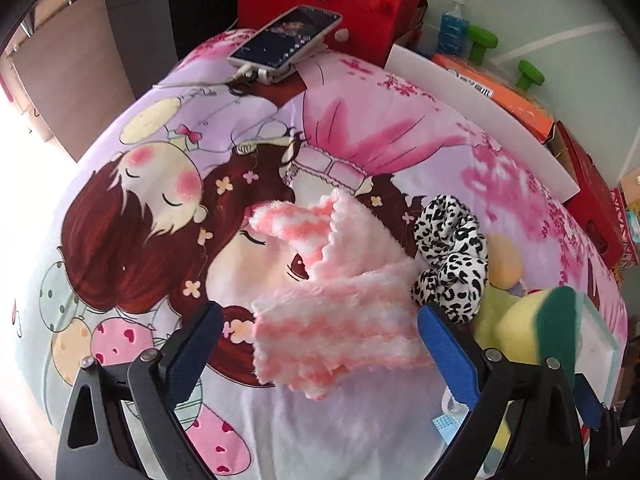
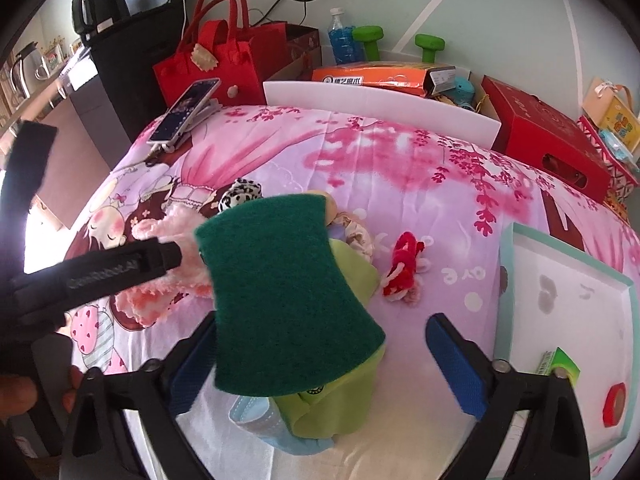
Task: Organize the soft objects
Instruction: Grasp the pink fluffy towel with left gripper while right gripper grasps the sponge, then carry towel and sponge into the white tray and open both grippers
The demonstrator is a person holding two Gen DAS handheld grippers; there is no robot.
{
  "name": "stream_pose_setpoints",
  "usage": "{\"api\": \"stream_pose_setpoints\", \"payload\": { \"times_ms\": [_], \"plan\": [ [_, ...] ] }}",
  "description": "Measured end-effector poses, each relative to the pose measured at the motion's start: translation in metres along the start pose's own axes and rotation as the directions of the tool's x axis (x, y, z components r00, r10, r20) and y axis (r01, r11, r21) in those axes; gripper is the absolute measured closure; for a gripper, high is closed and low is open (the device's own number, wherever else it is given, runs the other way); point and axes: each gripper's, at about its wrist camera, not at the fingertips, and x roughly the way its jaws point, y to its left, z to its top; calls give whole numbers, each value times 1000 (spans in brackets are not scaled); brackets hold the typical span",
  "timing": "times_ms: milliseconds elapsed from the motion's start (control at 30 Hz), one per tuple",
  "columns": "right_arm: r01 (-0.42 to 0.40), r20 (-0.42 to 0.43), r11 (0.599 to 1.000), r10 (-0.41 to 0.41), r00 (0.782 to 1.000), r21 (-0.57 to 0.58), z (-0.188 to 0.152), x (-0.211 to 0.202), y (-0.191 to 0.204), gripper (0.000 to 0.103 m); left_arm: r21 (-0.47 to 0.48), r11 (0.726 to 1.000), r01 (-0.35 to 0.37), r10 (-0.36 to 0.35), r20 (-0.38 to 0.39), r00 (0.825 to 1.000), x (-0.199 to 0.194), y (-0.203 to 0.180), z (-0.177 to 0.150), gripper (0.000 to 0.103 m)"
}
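The right gripper [image 2: 320,356] hovers low over the bed, its blue-padded fingers [image 2: 456,364] spread wide, and a green-backed sponge [image 2: 288,296] sits against the left pad only; whether it is pinched or just resting there, I cannot tell (the far pad stands well clear of it); over on the left, the left gripper [image 1: 320,356] has its jaws wide apart too, framing the near end of a pink-and-white fluffy cloth [image 1: 332,320] without touching it; that cloth lies folded across the cartoon bedspread [image 1: 132,240]; just beside it, a leopard-print scrunchie [image 1: 452,256] is bunched up against a lime-green cloth [image 2: 344,392]; a blue face mask [image 2: 260,416] pokes out from under the green cloth; a red-and-white yarn piece [image 2: 404,268] lies alone further right; a shallow teal-rimmed white tray [image 2: 508,292] sits at the bed's right edge, holding a red tape roll [image 2: 614,400]; a phone [image 1: 286,36] rests propped at the far end.
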Motion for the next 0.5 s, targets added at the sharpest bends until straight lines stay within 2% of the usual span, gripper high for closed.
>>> {"api": "stream_pose_setpoints", "payload": {
  "times_ms": [67, 133, 200, 333, 500],
  "plan": [
    [-7, 6, 1000, 7, 1000, 6, 0, -2, -2, 18, -14, 1000, 20, -20, -25, 999, 6, 0, 0, 18],
    [-16, 8, 1000, 16, 1000, 8, 0, -2, -3, 27, -38, 998, 54, -56, -57, 997, 13, 3, -1, 46],
    [-29, 6, 999, 29, 1000, 12, -1, -2, -4, 31, -61, 995, 84, -88, -81, 993, 18, 4, -2, 51],
    [-42, 6, 999, 42, 999, 21, -1, -2, -6, 32, -93, 988, 123, -130, -83, 988, 20, 4, -3, 65],
    [-47, -1, 998, 47, 999, 32, -2, 0, -9, 32, -117, 982, 146, -157, -94, 983, 23, 4, -5, 68]
  ]
}}
